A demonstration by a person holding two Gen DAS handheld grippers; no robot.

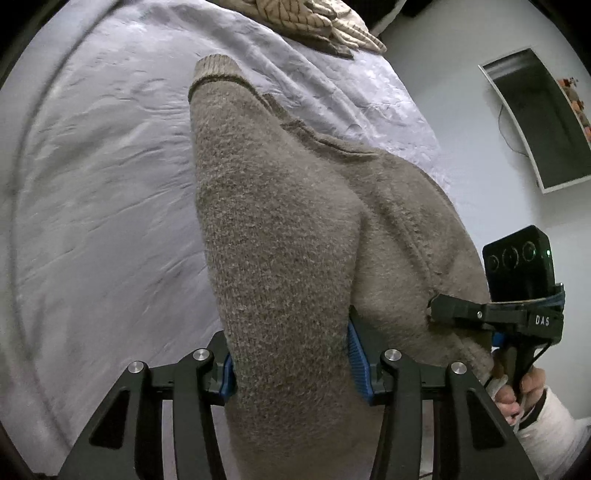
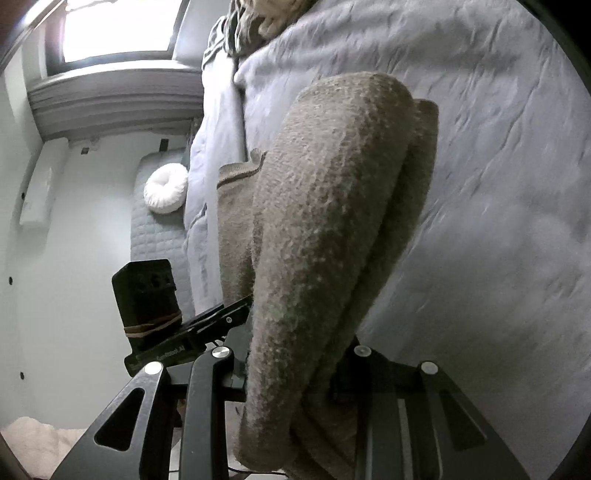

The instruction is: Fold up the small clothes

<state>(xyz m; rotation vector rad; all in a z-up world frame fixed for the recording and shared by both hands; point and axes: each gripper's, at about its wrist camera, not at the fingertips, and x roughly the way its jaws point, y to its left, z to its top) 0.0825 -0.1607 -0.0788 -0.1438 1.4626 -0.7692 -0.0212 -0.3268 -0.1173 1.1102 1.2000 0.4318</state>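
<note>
A taupe knitted sweater [image 1: 288,221] hangs lifted above the grey bedspread [image 1: 92,184]. My left gripper [image 1: 291,369] is shut on a thick fold of it, the blue pads [image 1: 356,354] pressed into the knit on both sides. In the left wrist view the right gripper [image 1: 434,308] bites the sweater's far edge, a hand under it. The right wrist view shows my right gripper [image 2: 291,373] shut on a bunched roll of the same sweater [image 2: 332,221], with a ribbed cuff [image 2: 240,171] hanging at the left. The left gripper [image 2: 236,314] grips the knit beside it.
More knitwear [image 1: 310,18] lies piled at the bed's far end. A dark mirror [image 1: 535,118] leans against the white wall on the right. In the right wrist view a window [image 2: 118,29], a round white cushion [image 2: 166,188] on a quilted mat and the bed's side [image 2: 210,184] lie left.
</note>
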